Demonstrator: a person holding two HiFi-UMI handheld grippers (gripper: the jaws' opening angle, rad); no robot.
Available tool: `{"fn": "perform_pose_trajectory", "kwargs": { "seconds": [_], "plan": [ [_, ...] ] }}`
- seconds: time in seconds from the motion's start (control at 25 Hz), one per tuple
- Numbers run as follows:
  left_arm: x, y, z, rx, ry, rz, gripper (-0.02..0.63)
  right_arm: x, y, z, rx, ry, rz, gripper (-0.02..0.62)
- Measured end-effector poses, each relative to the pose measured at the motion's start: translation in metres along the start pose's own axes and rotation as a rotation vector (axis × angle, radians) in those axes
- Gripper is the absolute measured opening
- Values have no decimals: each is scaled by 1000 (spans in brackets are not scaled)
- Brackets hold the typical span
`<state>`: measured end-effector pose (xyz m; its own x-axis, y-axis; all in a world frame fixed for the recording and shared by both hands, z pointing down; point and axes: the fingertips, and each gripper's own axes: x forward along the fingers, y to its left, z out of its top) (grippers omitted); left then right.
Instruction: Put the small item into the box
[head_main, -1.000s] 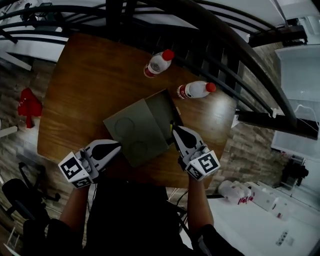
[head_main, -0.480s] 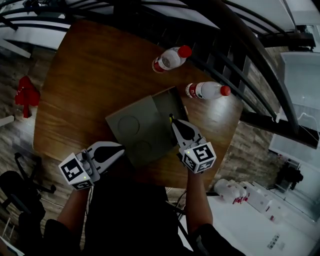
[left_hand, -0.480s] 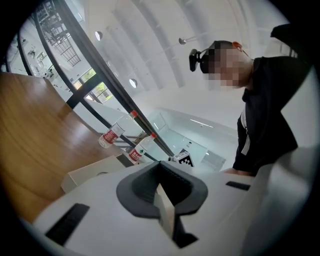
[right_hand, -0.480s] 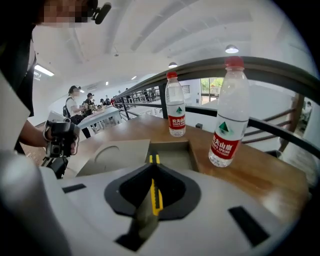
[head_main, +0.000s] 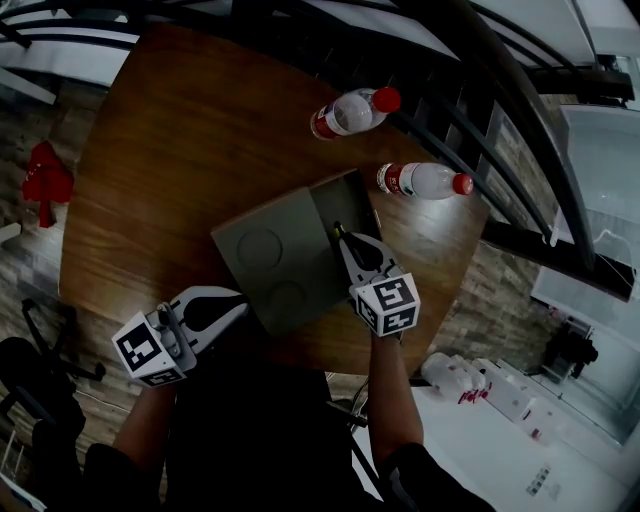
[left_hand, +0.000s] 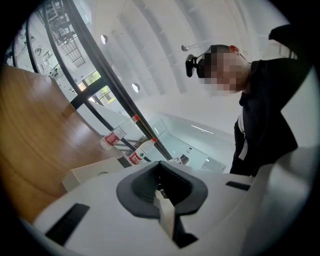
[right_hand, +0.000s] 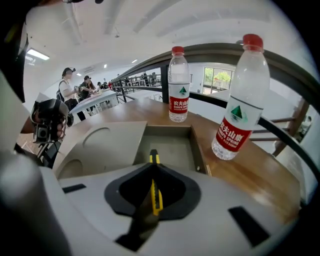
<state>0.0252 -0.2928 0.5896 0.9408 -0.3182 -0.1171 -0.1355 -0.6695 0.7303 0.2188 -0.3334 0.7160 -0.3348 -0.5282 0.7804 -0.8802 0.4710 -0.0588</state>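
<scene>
Where the small item (right_hand: 155, 196) sits: pinched betw. the jaws of the right gripper (head_main: 346, 243), its tip poking fwd over the near edge of the box (head_main: 345, 200)'s open compartment. Can't tell if the tip touches the box.
Small item, looks: slim utility-knife shape, yellow body w/ a black strip along it and a black tip. It lies lengthwise along the jaws, and most of its length is hidden in the grip.
Right gripper: clamped on the small item, jaws nearly together w/ only the thin body betw. them. It reaches in over the box's near end, marker cube toward the person.
Left gripper (head_main: 236, 300): jaws closed together, nothing betw. them. It is held by the near table edge, just beside the flap's near corner and apart from the small item.
Box, looks: dull grey-green, shallow, low walls, compartment open to the top.
Flap (head_main: 268, 262): same colour, lies flat out to the left of the compartment, w/ two round rings pressed into it.
Bottles: two clear water bottles w/ red caps and red labels, both upright on the table. Near bottle (right_hand: 236, 107) stands just off the box's right wall. Far bottle (right_hand: 178, 85) stands beyond the box's far end. They are apart from each other.
Table (head_main: 170, 150): brown wood, rounded corners.
Railing (head_main: 470, 80): dark bars curving past the table's far side.
Person: dark top, one forearm running to each gripper.
</scene>
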Motion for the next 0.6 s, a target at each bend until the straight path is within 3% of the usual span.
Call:
{"fn": "perform_pose_trajectory", "kwargs": {
  "seconds": [0.24, 0.6],
  "plan": [
    [-6, 2, -29, -1, 85, 12, 15, 7, -3, -8, -10, 30, -10, 41],
    [-14, 9, -39, -23, 69, 44, 15, 15, -1, -9, -3, 58, -4, 40]
  ]
}}
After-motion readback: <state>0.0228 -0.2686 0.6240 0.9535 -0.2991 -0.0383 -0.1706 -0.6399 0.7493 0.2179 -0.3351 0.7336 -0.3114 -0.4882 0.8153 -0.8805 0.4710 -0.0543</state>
